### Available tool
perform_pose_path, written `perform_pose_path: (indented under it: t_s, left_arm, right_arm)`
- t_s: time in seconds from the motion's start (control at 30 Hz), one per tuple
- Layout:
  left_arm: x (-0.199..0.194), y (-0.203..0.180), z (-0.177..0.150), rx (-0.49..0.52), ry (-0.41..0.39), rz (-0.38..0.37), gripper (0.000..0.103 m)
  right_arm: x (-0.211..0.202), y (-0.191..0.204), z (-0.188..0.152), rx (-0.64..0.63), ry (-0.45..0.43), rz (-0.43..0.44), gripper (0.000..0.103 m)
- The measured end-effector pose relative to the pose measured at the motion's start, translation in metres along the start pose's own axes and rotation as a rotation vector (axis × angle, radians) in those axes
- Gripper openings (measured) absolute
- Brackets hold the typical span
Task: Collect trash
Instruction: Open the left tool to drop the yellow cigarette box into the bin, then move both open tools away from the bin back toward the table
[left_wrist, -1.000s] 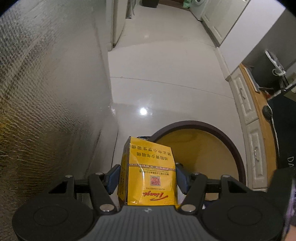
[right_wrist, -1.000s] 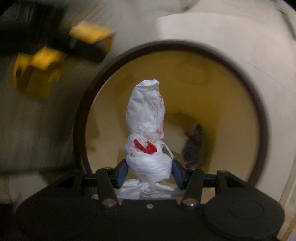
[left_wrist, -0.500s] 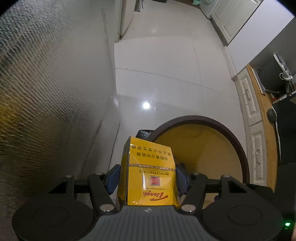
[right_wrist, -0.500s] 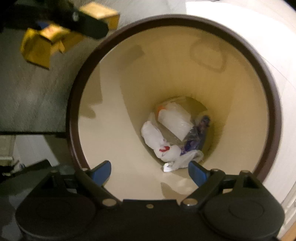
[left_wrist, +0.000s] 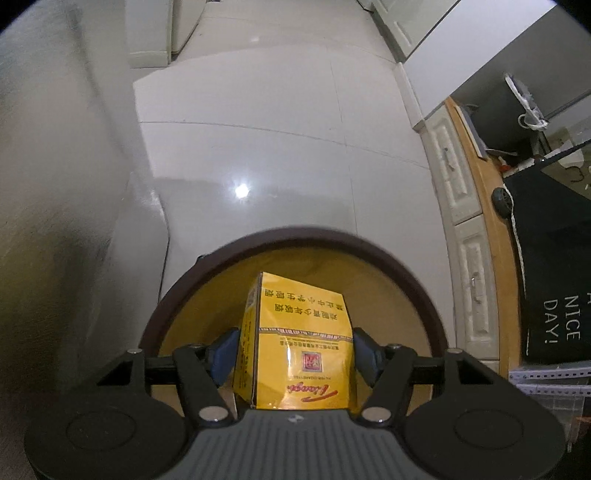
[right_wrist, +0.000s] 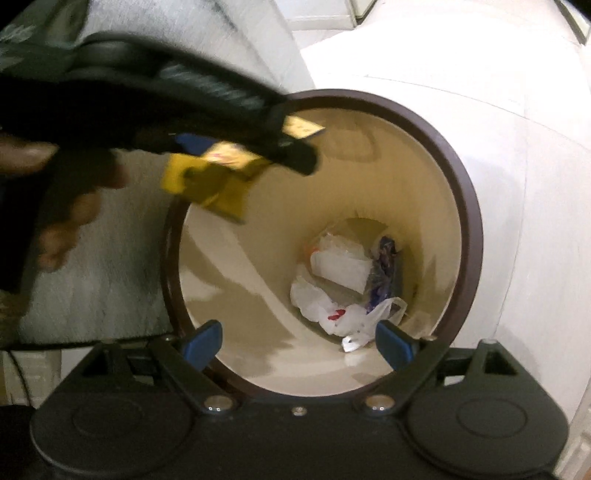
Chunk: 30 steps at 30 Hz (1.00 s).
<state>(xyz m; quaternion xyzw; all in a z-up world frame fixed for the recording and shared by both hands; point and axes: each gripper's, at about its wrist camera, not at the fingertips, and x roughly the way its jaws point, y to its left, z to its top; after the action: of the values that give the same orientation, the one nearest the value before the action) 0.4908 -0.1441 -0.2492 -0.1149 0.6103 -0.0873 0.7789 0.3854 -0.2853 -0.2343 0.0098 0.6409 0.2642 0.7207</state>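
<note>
The left gripper (left_wrist: 293, 354), jaws opening, has the yellow cardboard cigarette box (left_wrist: 295, 343) between its blue pads above the round brown-rimmed cream bin (right_wrist: 469, 206). The right gripper (right_wrist: 297, 341) gapes empty over a crumpled white plastic bag (right_wrist: 332, 306) lying in the bin.

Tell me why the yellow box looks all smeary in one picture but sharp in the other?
In the right wrist view the yellow box and left gripper holding it are streaked by motion blur. In the left wrist view the same box is crisp, because that camera rides along with it, though its jaws are opening. A lamp's glare spot shines on the floor there.
</note>
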Motion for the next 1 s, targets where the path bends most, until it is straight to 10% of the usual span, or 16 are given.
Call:
perform_pose_path:
  t_s: [0.07,1.0]
  left_arm:
    - [0.0,-0.003,0.002,0.016,-0.01,0.011,0.085]
    - [-0.035,0.032,-0.034,-0.019,0.052,0.096,0.09]
  right_arm:
    - [-0.004,0.0,0.0,0.017,-0.015,0.002,0.09]
    - [-0.041,0.001,0.008,0.073,-0.124,-0.083,0.09]
